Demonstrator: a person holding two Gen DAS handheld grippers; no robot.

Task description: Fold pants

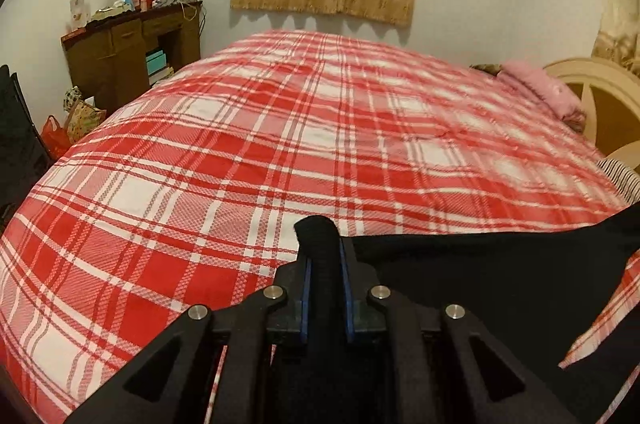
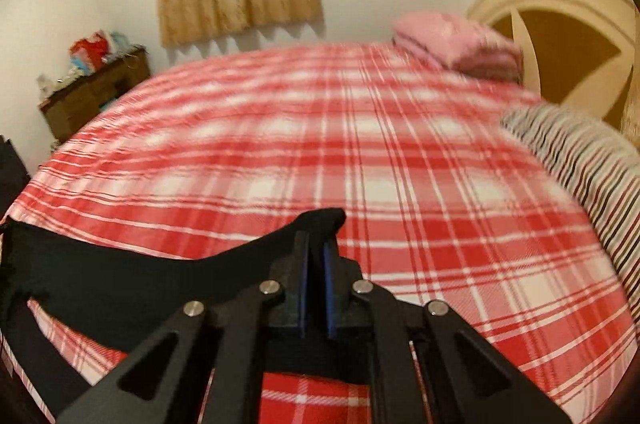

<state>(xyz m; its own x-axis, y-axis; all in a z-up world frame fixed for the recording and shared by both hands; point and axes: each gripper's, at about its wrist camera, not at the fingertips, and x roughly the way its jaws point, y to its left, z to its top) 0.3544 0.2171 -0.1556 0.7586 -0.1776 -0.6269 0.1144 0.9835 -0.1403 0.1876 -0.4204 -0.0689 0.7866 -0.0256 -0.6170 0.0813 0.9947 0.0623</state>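
Left wrist view: the left gripper (image 1: 325,244) is clamped narrow on a fold of the black pants (image 1: 500,264). The cloth stretches away to the right, lifted just above the near edge of the red plaid bedspread (image 1: 260,144). A brown dresser (image 1: 132,60) stands past the bedspread's far left corner; a pink folded blanket (image 1: 540,92) lies at its far right.

Right wrist view: the right gripper (image 2: 316,244) is pinched narrow on another edge of the pants (image 2: 120,276), which trail left over the bedspread (image 2: 420,184). A striped pillow (image 2: 580,160) rests on the bedspread's right side.
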